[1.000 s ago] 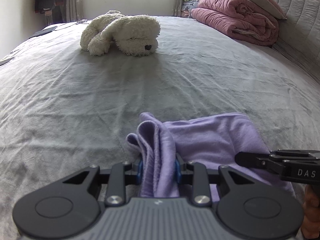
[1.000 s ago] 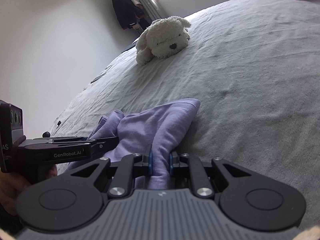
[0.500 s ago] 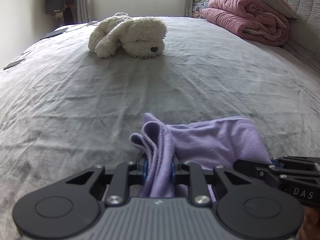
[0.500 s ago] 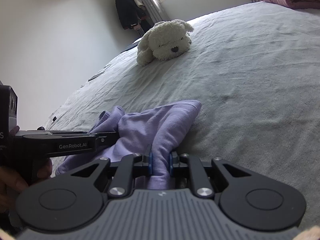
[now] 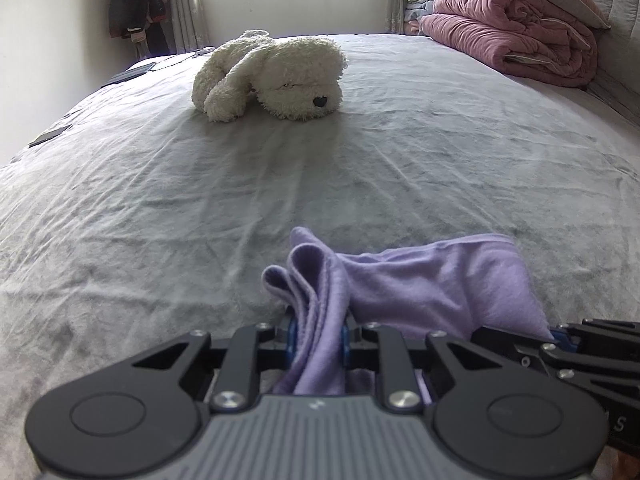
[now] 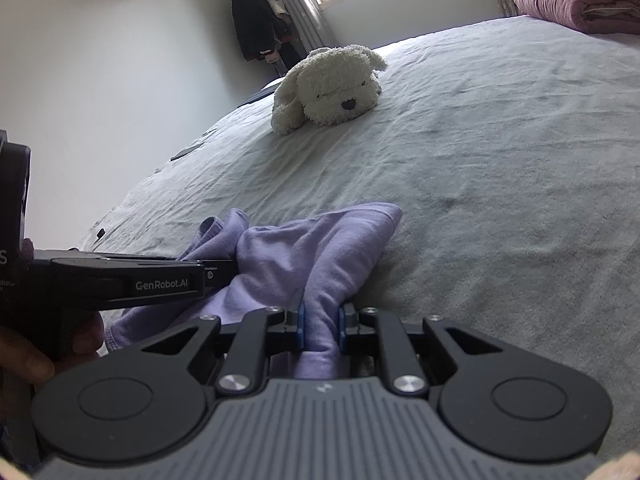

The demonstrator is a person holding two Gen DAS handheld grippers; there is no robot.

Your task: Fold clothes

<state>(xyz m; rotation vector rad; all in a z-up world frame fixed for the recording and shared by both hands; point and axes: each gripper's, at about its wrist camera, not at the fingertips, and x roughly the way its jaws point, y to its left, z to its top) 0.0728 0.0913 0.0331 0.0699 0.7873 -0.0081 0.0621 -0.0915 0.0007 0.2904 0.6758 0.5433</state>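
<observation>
Both grippers pinch the lilac garment at the near edge of the grey bed (image 5: 160, 200): left gripper (image 5: 317, 334), right gripper (image 6: 321, 326), lilac garment (image 5: 440, 280). The bunched layers could slip from the left pinch and skew the fold. Only the right view shows the person's hand (image 6: 24, 356).

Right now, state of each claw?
Left claw: shut on the cloth.
Right claw: shut on the cloth.
</observation>
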